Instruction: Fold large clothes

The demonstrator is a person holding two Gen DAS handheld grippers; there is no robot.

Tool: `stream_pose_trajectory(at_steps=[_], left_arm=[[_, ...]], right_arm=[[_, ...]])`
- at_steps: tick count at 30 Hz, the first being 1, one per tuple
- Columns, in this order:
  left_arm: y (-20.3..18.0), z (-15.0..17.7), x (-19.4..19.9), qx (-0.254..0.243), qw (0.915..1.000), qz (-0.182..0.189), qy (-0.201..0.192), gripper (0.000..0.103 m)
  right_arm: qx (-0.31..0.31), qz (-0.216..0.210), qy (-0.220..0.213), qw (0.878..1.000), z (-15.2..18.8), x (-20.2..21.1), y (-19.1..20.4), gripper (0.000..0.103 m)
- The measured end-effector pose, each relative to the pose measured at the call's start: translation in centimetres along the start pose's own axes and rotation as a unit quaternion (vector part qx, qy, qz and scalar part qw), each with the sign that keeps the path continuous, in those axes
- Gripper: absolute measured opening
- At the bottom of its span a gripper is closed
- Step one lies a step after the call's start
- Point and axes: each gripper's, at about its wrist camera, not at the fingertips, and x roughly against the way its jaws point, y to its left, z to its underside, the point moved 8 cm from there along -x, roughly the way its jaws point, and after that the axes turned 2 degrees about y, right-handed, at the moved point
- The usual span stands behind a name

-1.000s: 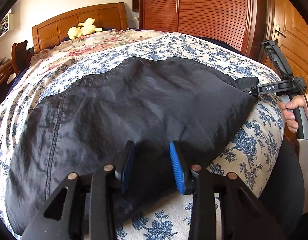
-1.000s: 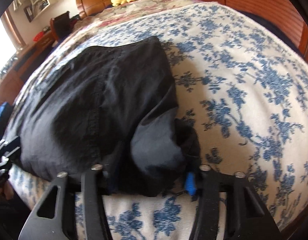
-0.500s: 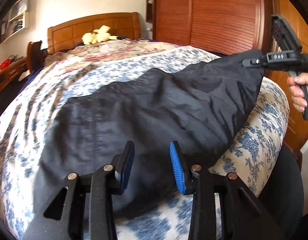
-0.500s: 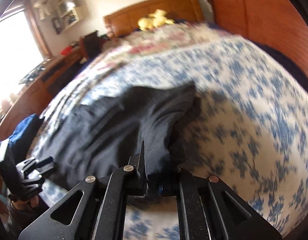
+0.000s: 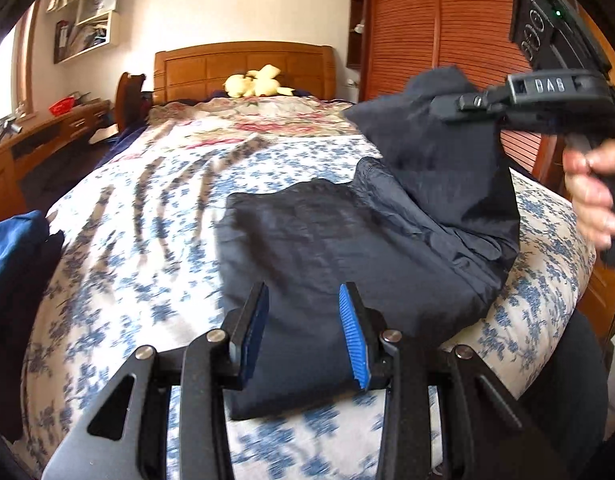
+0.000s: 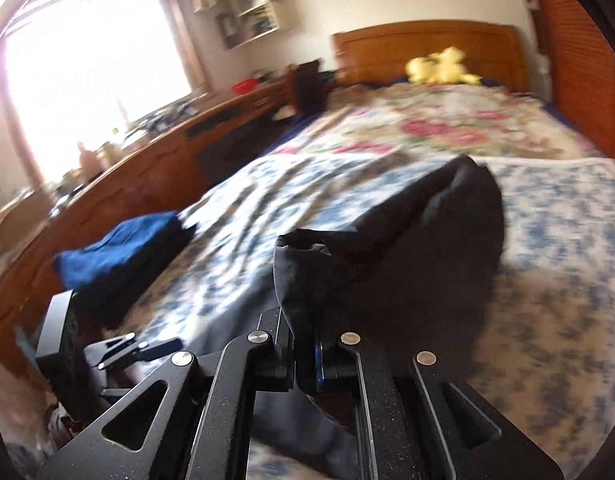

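Bed with a blue-floral cover (image 5: 155,240), a pink-floral quilt (image 5: 259,120) farther up toward the wooden headboard (image 5: 243,64), yellow plush toy (image 5: 257,82) against it. Slatted wooden wardrobe (image 5: 459,24) to the right of the left gripper's fingers, desk (image 6: 155,160) and bright window (image 6: 87,52) to the left, wall shelf (image 5: 87,20) above.

Dark garment (image 5: 347,248) lies on the cover just ahead of and under the left gripper (image 5: 303,334); its fingers are spread part way, cloth between the blue pads, whether they press on it cannot tell. Right gripper (image 6: 305,356) has fingers pressed together, pinching a corner of the garment, held up in the air by a hand (image 5: 591,196).

Versus a second ago: the right gripper was low at the bed's right edge with the cloth loose between wider fingers; now clamped, and the corner is lifted and carried inward over the garment's body, folding it. The garment covers less of the bed than before.

Folded blue clothes (image 6: 119,248) sit at the bed's left edge, well apart from the garment. Bare cover left of and beyond the fingers; bed edge runs right below both grippers.
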Motion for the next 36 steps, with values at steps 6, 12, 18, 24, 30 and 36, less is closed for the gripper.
stream_pose_trajectory(at_steps=[6,12,18,24,30,36], left_arm=[[1.2,0.8,0.0,0.012,0.9999,-0.007,0.009,0.036],[0.8,1.4,-0.4,0.004,0.9998,-0.01,0.018,0.036],[0.0,0.9,-0.8,-0.006,0.9996,-0.015,0.021,0.036],[-1.6,-0.8,-0.5,-0.012,0.9999,-0.007,0.009,0.036],[-3.7,-3.4,-0.1,-0.021,0.9998,-0.005,-0.006,0.036],[-5.4,-6.2,0.1,-0.017,0.9998,0.002,-0.015,0.037]], right_arm=[[0.01,-0.029,0.069,0.997,5.1,-5.9,2.8,0.006],[0.05,0.0,0.079,0.996,6.4,-5.9,3.0,0.032],[0.098,0.024,0.035,0.994,5.5,-1.4,2.7,0.05],[0.094,0.062,-0.002,0.994,5.5,2.5,-1.7,0.05],[0.065,0.107,-0.006,0.992,6.7,2.5,-8.4,0.043],[0.034,0.043,0.016,0.998,8.2,0.0,-10.5,0.035]])
